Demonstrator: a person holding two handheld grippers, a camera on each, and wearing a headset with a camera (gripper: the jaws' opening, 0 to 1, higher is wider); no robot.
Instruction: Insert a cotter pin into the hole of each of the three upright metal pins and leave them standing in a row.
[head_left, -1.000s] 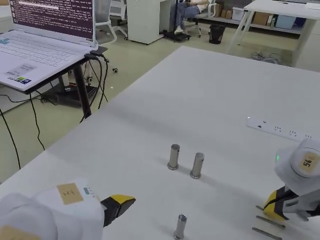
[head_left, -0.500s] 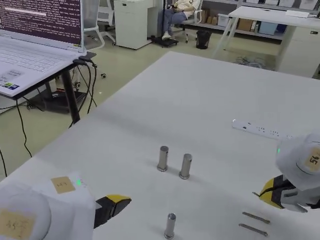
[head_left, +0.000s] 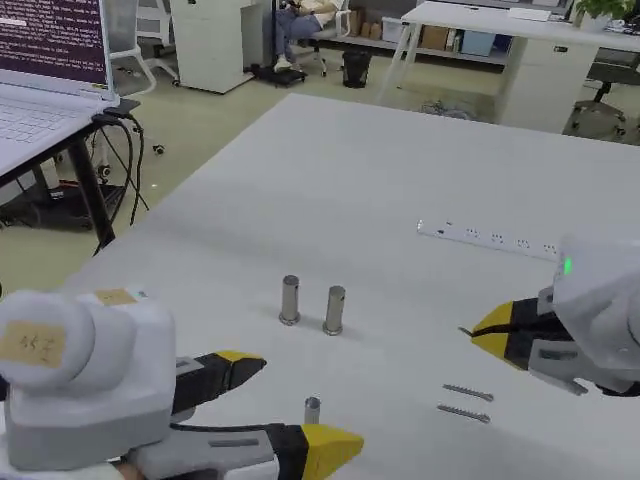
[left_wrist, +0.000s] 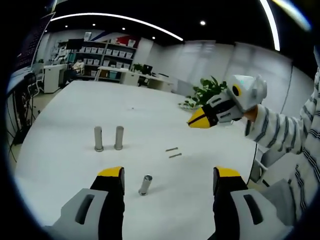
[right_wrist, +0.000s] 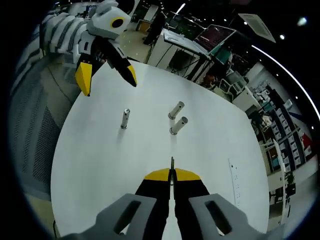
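A laptop (head_left: 35, 100) sits off the left edge of the white table (head_left: 350, 180). The left gripper (left_wrist: 169, 172) hovers low with its jaws spread wide, gripping nothing. Just ahead of them the near pin (head_left: 312, 410) stands upright. Farther back, the far-left pin (head_left: 290, 299) and far-right pin (head_left: 334, 309) stand upright close together. To their right, two loose cotter pins (head_left: 468, 392) lie flat, parallel. The right gripper (right_wrist: 171, 175) has its jaws pressed together on the held cotter pin (right_wrist: 172, 163), which points straight out from the tips toward the far pair over bare table. A power strip (head_left: 490, 238) lies beyond.
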